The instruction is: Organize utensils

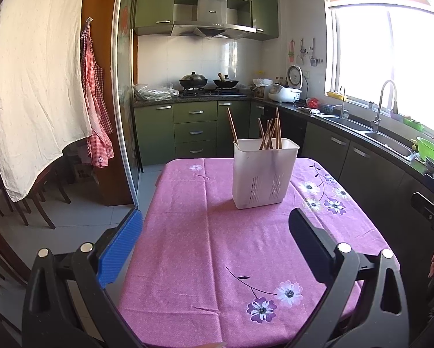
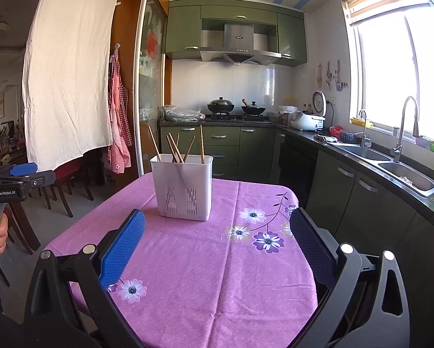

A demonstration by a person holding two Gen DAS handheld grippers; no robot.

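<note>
Right wrist view: with both my left gripper (image 1: 214,249) and right gripper (image 2: 217,243) spread empty, chopsticks (image 2: 176,148) fill the white holder (image 2: 182,188); approach slowly, avoiding tipping.

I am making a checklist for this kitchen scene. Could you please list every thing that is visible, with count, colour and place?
holder: one, white, on table
chopsticks: several, brown, upright in holder
tablecloth: one, pink with flowers, covers table
woks: two, black, on stove
rice cooker: one, white, on counter
sink: one, steel, under window
apron: one, red check, hanging
sheet: one, white, hanging
left gripper: open, empty
right gripper: open, empty
</note>
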